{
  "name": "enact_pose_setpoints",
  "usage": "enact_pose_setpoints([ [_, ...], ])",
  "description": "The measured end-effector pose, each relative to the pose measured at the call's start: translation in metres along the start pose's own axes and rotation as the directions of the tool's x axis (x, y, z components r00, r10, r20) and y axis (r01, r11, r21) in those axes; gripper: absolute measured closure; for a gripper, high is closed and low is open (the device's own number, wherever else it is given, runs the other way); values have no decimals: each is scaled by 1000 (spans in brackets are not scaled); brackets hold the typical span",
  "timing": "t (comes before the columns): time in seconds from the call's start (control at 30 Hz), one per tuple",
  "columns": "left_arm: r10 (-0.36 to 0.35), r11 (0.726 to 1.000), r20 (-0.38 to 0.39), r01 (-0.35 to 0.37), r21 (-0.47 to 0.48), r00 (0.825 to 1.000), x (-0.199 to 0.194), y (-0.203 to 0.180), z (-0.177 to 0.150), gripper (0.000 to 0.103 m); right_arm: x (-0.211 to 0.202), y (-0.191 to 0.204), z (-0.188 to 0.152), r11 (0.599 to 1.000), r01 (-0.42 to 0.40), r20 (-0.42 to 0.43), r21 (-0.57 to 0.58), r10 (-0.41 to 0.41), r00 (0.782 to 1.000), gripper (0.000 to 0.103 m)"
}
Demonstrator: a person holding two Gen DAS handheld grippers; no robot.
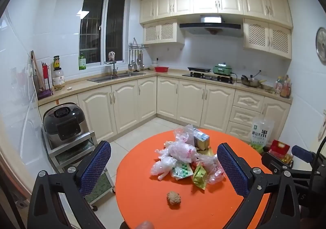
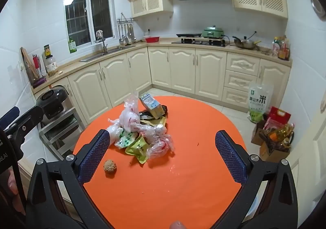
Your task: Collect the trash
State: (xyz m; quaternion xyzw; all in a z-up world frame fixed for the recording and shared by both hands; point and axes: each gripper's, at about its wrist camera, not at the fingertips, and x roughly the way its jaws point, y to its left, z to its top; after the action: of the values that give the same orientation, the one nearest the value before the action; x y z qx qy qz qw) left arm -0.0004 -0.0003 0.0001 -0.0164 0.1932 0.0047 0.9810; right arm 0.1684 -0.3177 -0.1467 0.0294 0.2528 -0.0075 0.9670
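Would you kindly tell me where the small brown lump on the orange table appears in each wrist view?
Left wrist: brown lump lies low centre, nearer the camera than the trash pile.
Right wrist: it lies lower left, beside the left finger.
Shared landmark: the green wrapper.

Home kitchen: cabinets [image 1: 183, 102], sink [image 1: 114, 77], range hood [image 1: 209, 26].

Both grippers [image 1: 164, 169] [image 2: 163, 154]: blk frames w/ silver screws; blue textured pads [image 1: 94, 169].
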Motion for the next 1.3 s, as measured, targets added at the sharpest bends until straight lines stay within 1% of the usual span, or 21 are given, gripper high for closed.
enact_pose_setpoints([
  [0.07,3,1000,0,-3,-2,1000,0,0,0,1,0,0,0,1000,2,5,-4,-2,1000,0],
  [0.13,-8,1000,-1,8,-8,1000,1,1,0,1,0,3,4,1000,2,12,-14,-2,1000,0],
  [0.2,-11,1000,3,11,-12,1000,2,7,6,1,-4,6,8,1000,4,28,-26,-3,1000,0],
  [0.33,-3,1000,19,3,-10,1000,4,16,6,1,-18,9,14,999,2,41,-49,0,999,0],
  [0.37,1,1000,29,0,-6,1000,-8,11,8,1,-11,12,15,999,7,37,-46,-5,999,0],
  [0.43,9,1000,42,-9,-4,999,-20,1,9,1,-12,13,15,999,7,41,-49,-5,999,0],
  [0.67,11,1000,51,-11,-6,999,-24,2,10,1,-13,13,18,999,5,46,-49,-3,999,0],
  [0.87,-1,1000,53,2,-12,999,-28,3,12,1,-16,17,21,998,5,56,-56,-2,998,0],
  [0.97,-19,1000,46,20,-20,999,-27,4,13,1,-17,18,22,998,6,61,-58,-2,998,0],
  [1.2,-22,999,29,23,-33,999,-24,9,15,1,-21,20,23,998,9,74,-60,-5,997,0],
  [1.3,-38,998,27,39,-46,999,-22,11,17,1,-21,21,23,998,11,80,-61,-6,997,0],
])
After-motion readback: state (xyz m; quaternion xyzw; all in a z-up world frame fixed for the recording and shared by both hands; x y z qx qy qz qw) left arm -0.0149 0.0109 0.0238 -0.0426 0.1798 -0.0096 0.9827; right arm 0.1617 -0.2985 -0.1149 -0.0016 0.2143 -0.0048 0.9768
